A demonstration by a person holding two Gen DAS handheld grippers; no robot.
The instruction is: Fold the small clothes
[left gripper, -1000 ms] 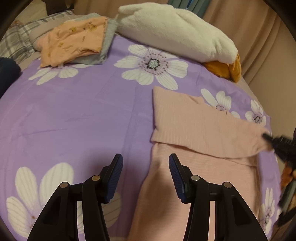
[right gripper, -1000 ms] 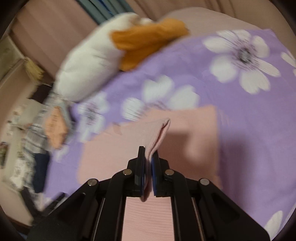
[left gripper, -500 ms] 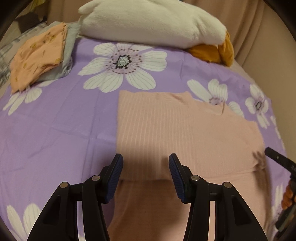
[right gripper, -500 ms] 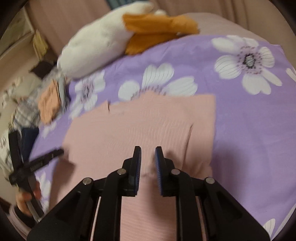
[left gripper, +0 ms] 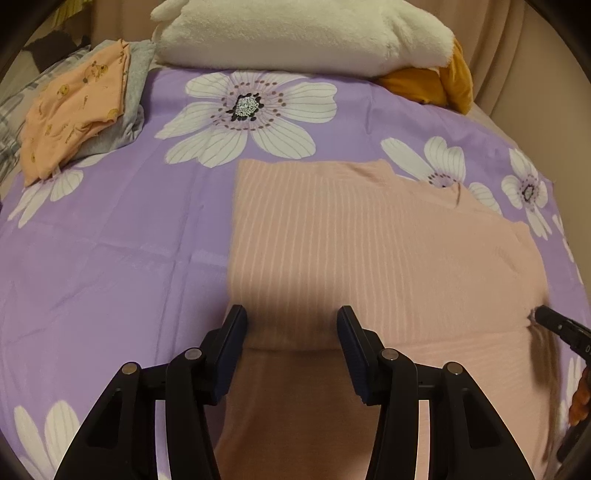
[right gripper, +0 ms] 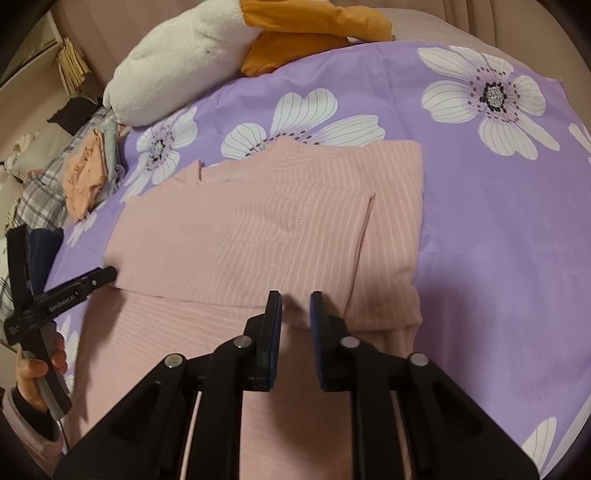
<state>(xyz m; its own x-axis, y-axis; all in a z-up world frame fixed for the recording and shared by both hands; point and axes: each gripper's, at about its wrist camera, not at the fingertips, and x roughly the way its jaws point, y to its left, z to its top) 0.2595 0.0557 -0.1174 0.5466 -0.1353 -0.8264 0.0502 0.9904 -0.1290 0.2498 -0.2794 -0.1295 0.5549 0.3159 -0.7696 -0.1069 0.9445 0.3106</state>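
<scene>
A pink ribbed garment (left gripper: 351,251) lies flat on the purple flowered bedsheet (left gripper: 110,258), its top part folded down over the lower part. My left gripper (left gripper: 291,328) is open and empty, just above the fold's lower edge near the garment's left side. My right gripper (right gripper: 295,306) is open and empty over the same edge (right gripper: 229,302) near the folded-in sleeve (right gripper: 384,236). The right gripper's tip shows in the left wrist view (left gripper: 557,325), and the left gripper in the right wrist view (right gripper: 74,288).
A stack of folded clothes, orange on grey (left gripper: 77,107), lies at the sheet's far left. A white and orange plush pillow (left gripper: 306,33) lies along the far edge. Plaid and dark fabrics (right gripper: 40,206) sit beyond the stack.
My right gripper laid the folded-over part down, opened and let the garment go. My left gripper moved right over the garment and stayed open.
</scene>
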